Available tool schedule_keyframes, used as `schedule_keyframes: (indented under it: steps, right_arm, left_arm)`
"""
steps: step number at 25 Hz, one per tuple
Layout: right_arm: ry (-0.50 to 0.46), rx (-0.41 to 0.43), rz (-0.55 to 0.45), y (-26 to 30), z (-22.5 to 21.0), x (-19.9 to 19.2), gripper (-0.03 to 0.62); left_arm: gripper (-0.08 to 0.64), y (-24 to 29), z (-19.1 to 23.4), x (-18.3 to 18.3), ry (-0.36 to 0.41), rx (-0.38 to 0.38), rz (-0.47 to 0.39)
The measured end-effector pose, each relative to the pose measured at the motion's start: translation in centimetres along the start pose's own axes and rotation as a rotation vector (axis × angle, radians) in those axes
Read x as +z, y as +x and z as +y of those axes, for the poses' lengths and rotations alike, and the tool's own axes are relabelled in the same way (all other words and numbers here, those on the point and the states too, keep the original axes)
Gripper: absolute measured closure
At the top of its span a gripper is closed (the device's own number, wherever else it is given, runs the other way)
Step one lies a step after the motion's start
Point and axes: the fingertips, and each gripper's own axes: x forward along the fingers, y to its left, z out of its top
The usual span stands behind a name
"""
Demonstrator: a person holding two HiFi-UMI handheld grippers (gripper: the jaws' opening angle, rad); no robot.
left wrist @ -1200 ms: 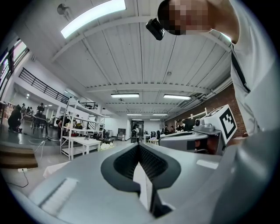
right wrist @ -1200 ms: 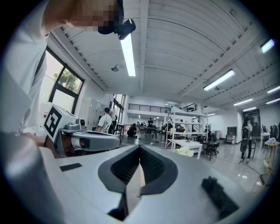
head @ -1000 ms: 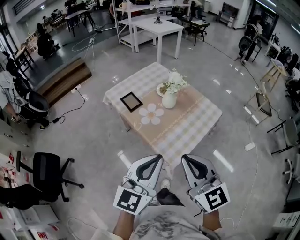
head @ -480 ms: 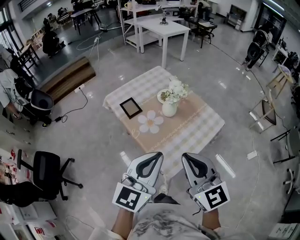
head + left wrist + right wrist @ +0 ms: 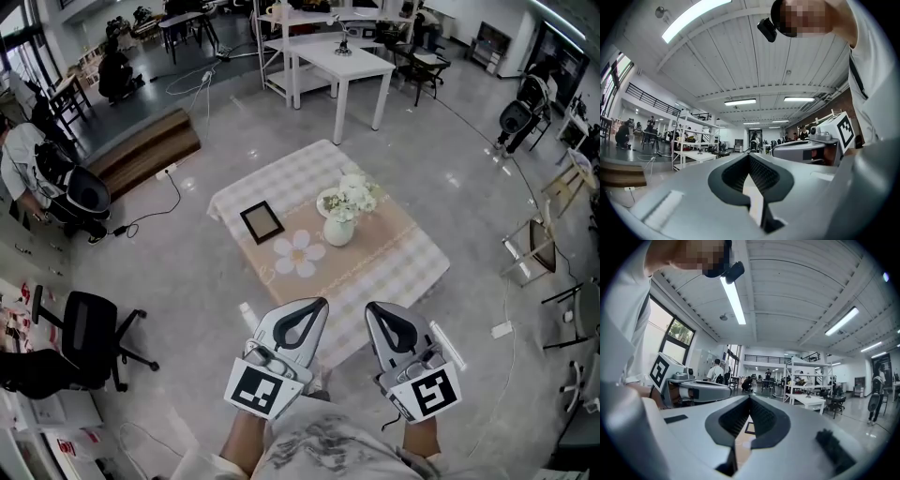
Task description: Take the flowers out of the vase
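A white vase [image 5: 338, 231] of white flowers [image 5: 352, 196] stands on a low table with a checked cloth [image 5: 403, 253], well ahead of me in the head view. Both grippers are held side by side at the bottom of that view, short of the table and pointing toward it. My left gripper [image 5: 317, 304] is shut with nothing in it. My right gripper [image 5: 373, 307] is also shut and empty. In the left gripper view the jaws [image 5: 750, 157] meet at the tip. The right gripper view shows the same closed tip [image 5: 750, 398].
On the table lie a black picture frame [image 5: 262, 221], a flower-shaped mat [image 5: 298, 253] and a plate [image 5: 325, 201] behind the vase. A black office chair [image 5: 89, 328] stands at left, a wooden platform [image 5: 145, 150] beyond it, white tables [image 5: 342, 61] at the back, a chair [image 5: 536, 251] at right.
The table with the vase has drawn nearer and lower in the head view as I walk toward it. Both grippers keep their place in the view and stay shut.
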Motion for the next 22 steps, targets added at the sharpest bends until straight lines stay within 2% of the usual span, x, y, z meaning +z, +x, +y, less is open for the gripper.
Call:
schedule_keyframes:
  steps: [14, 22]
  right_arm:
    - [0.017, -0.015, 0.001, 3.9, -2.2, -1.0, 0.577]
    - [0.025, -0.045, 0.016, 7.0, -5.8, -1.8, 0.577]
  left_arm:
    - [0.551, 3.1, 3.3, -0.6, 0.009, -0.026, 0.008]
    - [0.551, 7.1, 6.0, -0.9, 0.006, -0.057, 0.020]
